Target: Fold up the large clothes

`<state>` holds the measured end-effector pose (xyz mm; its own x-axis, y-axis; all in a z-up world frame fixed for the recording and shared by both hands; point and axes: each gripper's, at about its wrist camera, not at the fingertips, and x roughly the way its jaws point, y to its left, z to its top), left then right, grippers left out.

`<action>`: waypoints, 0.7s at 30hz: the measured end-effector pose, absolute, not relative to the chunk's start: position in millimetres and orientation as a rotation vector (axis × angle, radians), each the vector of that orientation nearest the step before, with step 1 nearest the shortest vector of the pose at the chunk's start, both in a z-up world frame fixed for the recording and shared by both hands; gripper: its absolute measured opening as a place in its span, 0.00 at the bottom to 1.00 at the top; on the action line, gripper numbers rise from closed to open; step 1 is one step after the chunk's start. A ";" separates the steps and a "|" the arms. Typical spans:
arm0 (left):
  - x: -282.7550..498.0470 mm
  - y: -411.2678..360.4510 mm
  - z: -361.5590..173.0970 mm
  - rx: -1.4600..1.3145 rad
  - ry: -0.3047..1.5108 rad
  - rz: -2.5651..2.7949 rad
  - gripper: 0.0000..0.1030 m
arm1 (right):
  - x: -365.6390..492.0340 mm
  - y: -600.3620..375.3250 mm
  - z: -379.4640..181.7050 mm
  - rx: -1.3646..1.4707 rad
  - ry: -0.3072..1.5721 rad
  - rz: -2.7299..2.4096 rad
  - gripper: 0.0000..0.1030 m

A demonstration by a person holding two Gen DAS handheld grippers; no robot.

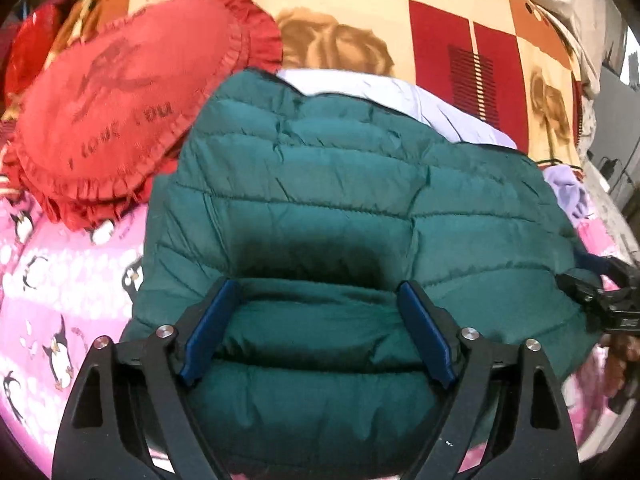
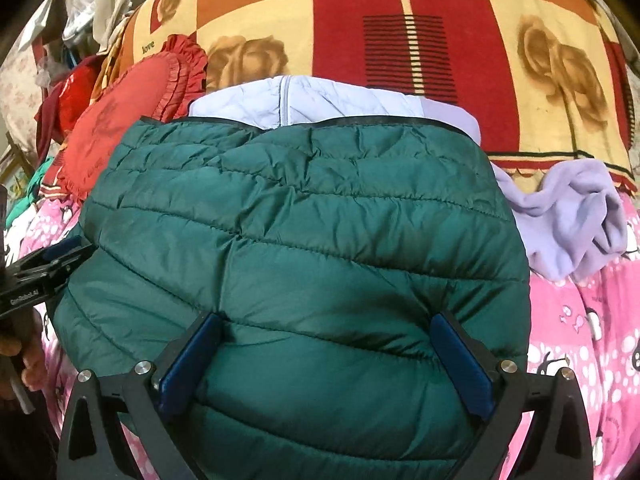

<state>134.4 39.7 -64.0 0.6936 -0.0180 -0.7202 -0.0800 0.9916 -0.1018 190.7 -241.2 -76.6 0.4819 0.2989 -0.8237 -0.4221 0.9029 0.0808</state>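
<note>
Dark green quilted puffer jacket (image 2: 304, 248) lies folded in a rounded bundle on a bed, roughly mid-frame in both wrist views. Under its far edge sits a pale lilac quilted jacket w/ a zip (image 2: 304, 102), only a strip showing. A crumpled lilac fleece garment (image 2: 568, 216) lies just beside the green one on its right side in the right wrist view.

Surface: near part of the bed is covered by a pink sheet printed w/ penguins (image 1: 60, 280); beyond it a patchwork blanket in orange, cream and red w/ roses and the word "love" (image 2: 520, 80). A red heart-shaped frilled cushion w/ lettering (image 1: 120, 104) rests at the left, touching the green jacket's far-left corner. Room edges: heaped cloth and clutter at the far left (image 2: 80, 20) of the right wrist view, too warped to ID.

Left gripper (image 1: 316, 312): 2 blue-padded fingers (image 1: 208, 332) spread wide apart over the jacket's near part, puffed fabric between them; pads do not seem to clamp it. Right gripper (image 2: 326, 356): fingers (image 2: 188, 364) likewise wide apart astride the jacket's near fold, no clear pinch. Each gripper shows at the other view's edge, a hand (image 2: 28, 364) behind it.
</note>
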 end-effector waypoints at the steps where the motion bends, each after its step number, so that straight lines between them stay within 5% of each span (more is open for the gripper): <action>1: 135.1 37.3 -64.8 -0.117 0.791 0.049 0.84 | 190.4 -241.1 -76.6 -0.137 0.974 0.437 1.00; 21: 135.6 31.0 -66.6 -0.106 0.789 0.106 0.85 | 188.2 -236.5 -75.5 -0.155 0.990 0.382 1.00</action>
